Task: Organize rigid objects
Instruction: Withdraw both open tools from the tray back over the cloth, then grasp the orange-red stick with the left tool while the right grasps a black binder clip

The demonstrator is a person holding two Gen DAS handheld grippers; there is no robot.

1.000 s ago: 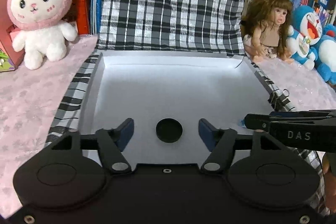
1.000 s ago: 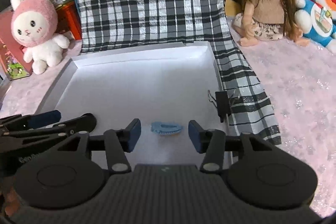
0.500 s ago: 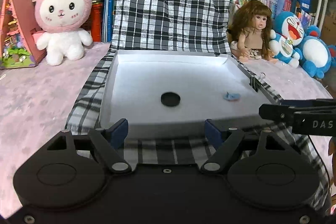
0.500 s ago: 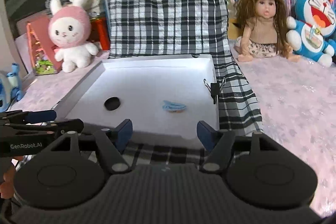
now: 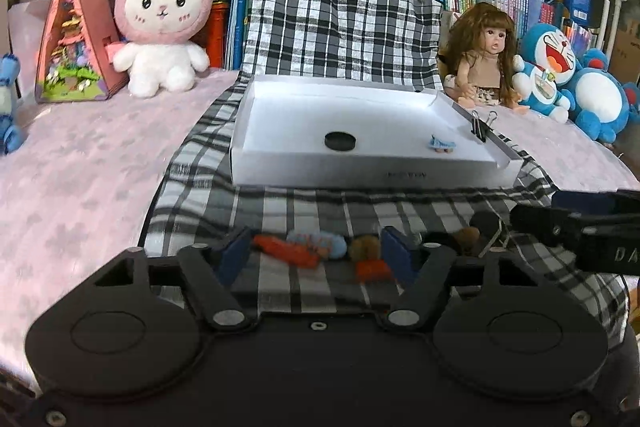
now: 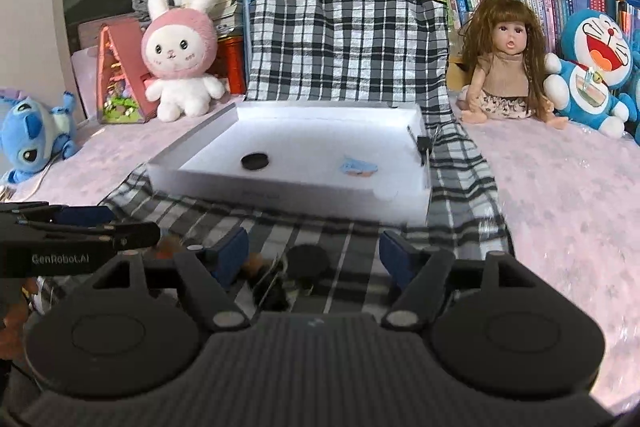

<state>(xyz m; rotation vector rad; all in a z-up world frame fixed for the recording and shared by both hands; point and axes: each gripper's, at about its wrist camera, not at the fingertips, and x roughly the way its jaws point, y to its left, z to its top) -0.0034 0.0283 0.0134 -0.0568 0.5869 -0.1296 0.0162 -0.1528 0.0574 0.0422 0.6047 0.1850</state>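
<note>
A white box (image 5: pixel 360 173) lies on a plaid cloth (image 5: pixel 304 203) and holds a black disc (image 5: pixel 340 141) and a small blue clip (image 5: pixel 442 143). In front of the box, small items lie on the cloth: an orange piece (image 5: pixel 286 251), a blue fuzzy piece (image 5: pixel 320 242) and a brown ball (image 5: pixel 364 247). My left gripper (image 5: pixel 316 255) hovers over these with its jaws closing, and the pads touch none of them. My right gripper (image 6: pixel 314 259) stands open around a second black disc (image 6: pixel 308 261), with a wire clip (image 6: pixel 268 281) beside it.
A binder clip (image 5: pixel 480 129) grips the box's right wall. Along the back stand a pink rabbit plush (image 5: pixel 162 23), a doll (image 5: pixel 482 59), blue plush toys (image 5: pixel 560 75), a toy house (image 5: pixel 74 39) and shelves of books. A blue plush (image 6: pixel 36 135) lies at the far left.
Both grippers have drawn back from inside the box to the cloth in front of it. Small loose items have come into view between the fingers. The left jaws have narrowed.
</note>
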